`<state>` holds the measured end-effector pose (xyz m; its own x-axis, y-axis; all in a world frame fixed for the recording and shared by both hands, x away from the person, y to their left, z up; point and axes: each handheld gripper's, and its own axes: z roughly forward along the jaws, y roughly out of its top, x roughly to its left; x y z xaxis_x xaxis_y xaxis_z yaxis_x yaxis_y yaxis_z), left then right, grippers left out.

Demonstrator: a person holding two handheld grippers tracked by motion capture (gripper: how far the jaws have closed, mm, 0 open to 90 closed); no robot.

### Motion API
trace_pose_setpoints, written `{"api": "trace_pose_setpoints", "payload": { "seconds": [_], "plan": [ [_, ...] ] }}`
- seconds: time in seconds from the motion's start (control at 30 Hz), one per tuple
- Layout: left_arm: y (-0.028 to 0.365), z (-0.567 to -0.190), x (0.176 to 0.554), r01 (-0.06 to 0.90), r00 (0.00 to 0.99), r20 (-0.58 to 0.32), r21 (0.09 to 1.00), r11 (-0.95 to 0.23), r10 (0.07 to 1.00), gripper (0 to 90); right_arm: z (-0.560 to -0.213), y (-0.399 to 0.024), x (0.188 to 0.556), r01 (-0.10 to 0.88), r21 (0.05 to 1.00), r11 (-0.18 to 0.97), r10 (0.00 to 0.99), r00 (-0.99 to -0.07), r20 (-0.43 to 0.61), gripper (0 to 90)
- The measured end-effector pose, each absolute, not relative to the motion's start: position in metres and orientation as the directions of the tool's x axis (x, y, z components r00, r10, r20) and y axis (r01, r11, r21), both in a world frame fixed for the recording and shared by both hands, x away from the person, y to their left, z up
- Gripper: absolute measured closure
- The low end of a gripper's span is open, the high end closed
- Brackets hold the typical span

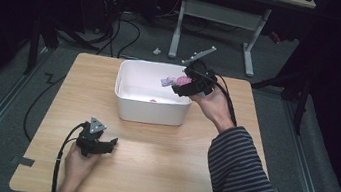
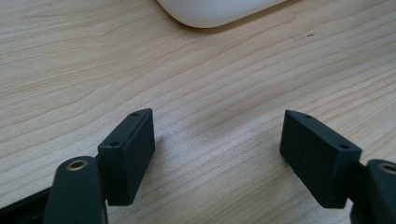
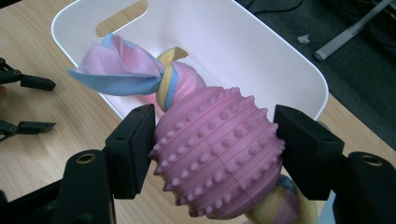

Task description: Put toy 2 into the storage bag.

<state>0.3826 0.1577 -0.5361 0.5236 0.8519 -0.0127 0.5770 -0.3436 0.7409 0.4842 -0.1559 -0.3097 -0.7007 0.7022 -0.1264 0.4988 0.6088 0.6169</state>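
The right gripper (image 3: 215, 140) is clamped on a pink studded rubber toy (image 3: 217, 154), its two black pads pressing the toy's sides. A knotted cloth tail (image 3: 126, 67) in pink, blue and yellow sticks out of the toy's top end, and more yellow and pink cloth shows at its lower end. In the high view the right gripper (image 1: 180, 85) holds the toy (image 1: 182, 81) above the right rim of the white bin (image 1: 151, 111), near the bin's far right corner, with the cloth end pointing in over the bin. The bin stands on the far half of the wooden table (image 1: 159, 160), close to the far edge. A small pink thing (image 1: 153, 100) lies on the bin's floor; what it is cannot be told.

The left gripper (image 1: 112, 144) rests low near the table's near left corner, well apart from the bin. In the left gripper view its jaws stand wide apart with bare table (image 2: 93, 60) between them, and a corner of the bin (image 2: 215, 11) shows at the top.
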Motion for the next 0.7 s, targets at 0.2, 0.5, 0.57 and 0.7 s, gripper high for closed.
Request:
{"api": "trace_pose_setpoints", "payload": {
  "seconds": [0.2,0.5,0.57,0.7],
  "plan": [
    [0.158,-0.536,0.383,0.577,0.524,-0.012,0.741,-0.345,0.852,26.7,-0.313,-0.145,0.494,0.504,0.604,0.617,0.698,-0.705,-0.124,32.2],
    [0.158,-0.536,0.383,0.577,0.524,-0.012,0.741,-0.344,0.852,26.6,-0.324,-0.125,0.505,0.501,0.580,0.643,0.674,-0.729,-0.117,32.2],
    [0.158,-0.536,0.383,0.577,0.524,-0.012,0.741,-0.344,0.852,26.6,-0.327,-0.122,0.507,0.503,0.572,0.648,0.671,-0.732,-0.116,32.2],
    [0.158,-0.536,0.383,0.577,0.523,-0.010,0.740,-0.345,0.852,26.6,-0.335,-0.114,0.512,0.515,0.551,0.657,0.668,-0.736,-0.108,32.2]
  ]
}}
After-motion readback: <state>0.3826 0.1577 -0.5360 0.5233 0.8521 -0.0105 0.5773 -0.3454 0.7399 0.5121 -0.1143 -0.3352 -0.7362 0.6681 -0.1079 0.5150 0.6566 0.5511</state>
